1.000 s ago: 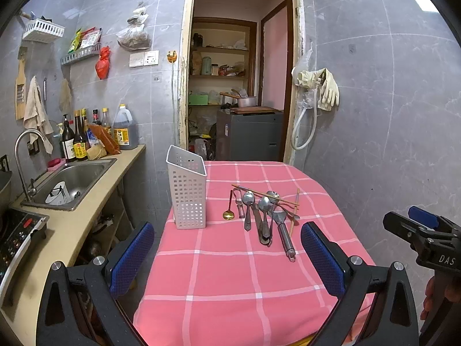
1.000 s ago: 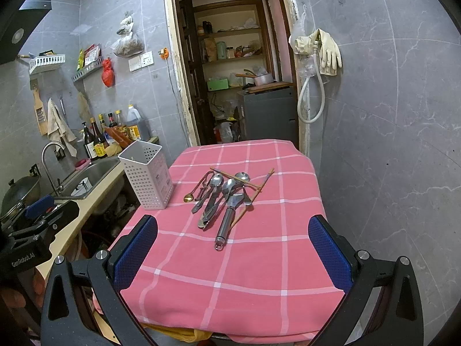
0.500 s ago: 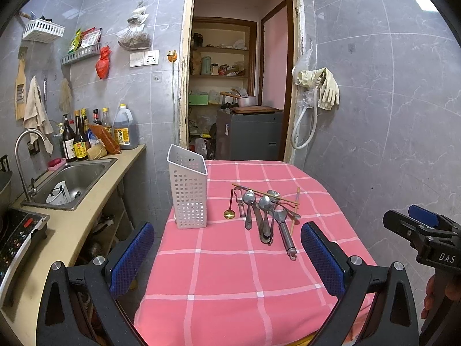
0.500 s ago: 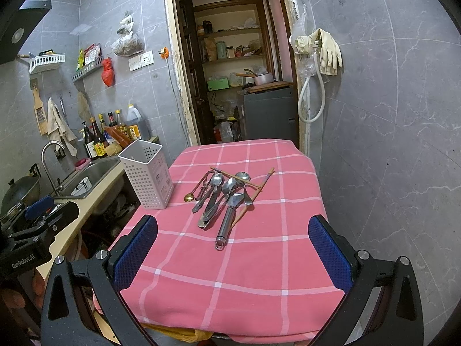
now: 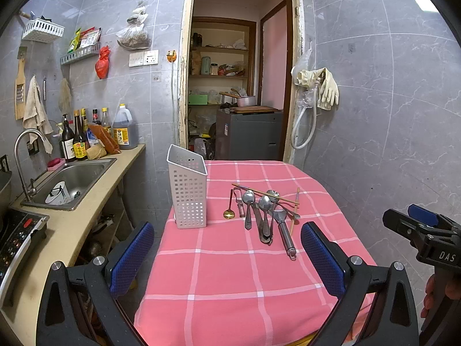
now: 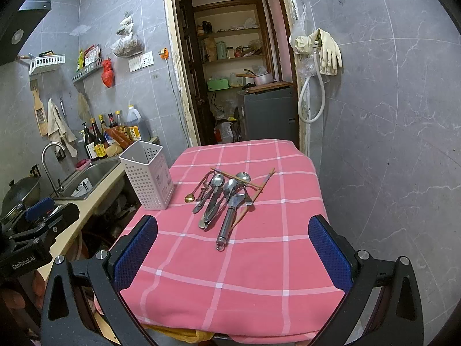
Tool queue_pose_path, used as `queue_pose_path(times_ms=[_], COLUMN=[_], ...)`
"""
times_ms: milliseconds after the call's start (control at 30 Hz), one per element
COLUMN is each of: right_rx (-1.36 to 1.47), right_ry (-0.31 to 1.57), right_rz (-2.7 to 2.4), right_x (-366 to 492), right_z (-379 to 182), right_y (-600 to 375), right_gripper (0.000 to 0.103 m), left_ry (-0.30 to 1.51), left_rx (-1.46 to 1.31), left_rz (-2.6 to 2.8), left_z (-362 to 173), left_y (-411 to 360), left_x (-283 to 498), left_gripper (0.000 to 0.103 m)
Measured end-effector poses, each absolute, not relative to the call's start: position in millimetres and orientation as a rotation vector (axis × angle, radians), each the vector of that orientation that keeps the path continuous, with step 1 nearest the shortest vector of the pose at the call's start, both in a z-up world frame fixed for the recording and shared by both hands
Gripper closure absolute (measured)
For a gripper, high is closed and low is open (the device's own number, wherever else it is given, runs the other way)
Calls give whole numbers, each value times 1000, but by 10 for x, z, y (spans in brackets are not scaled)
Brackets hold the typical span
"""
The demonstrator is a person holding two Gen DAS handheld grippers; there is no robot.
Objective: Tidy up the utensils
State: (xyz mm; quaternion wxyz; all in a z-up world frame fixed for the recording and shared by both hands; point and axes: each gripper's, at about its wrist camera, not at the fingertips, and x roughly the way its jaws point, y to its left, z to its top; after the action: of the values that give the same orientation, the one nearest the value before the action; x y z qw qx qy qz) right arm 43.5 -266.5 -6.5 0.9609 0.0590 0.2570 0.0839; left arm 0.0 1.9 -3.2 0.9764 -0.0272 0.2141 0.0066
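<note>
A pile of metal spoons, a peeler, a small gold spoon and wooden chopsticks [image 5: 266,213] lies on the pink checked tablecloth [image 5: 230,274]; the pile also shows in the right wrist view [image 6: 224,199]. A white perforated utensil holder [image 5: 188,190] stands upright left of the pile, also in the right wrist view [image 6: 148,174]. My left gripper [image 5: 227,259] is open and empty, held back at the table's near edge. My right gripper [image 6: 233,256] is open and empty, also short of the pile.
A counter with a steel sink [image 5: 72,178], bottles [image 5: 86,135] and an induction hob [image 5: 17,236] runs along the left. An open doorway [image 5: 236,86] is behind the table. A grey tiled wall [image 5: 389,115] with hanging gloves is on the right.
</note>
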Motion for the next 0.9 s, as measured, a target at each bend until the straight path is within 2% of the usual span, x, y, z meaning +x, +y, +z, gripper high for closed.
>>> queue_pose_path(times_ms=[900], right_rx=[120], right_ry=[523], right_rz=[171], right_x=[444], right_z=[-76], right_y=[-2644], right_gripper=[1], left_ry=[436], left_rx=[-57], left_rz=[13], left_z=[-56], left_y=[22], left_x=[17], left_gripper=[1])
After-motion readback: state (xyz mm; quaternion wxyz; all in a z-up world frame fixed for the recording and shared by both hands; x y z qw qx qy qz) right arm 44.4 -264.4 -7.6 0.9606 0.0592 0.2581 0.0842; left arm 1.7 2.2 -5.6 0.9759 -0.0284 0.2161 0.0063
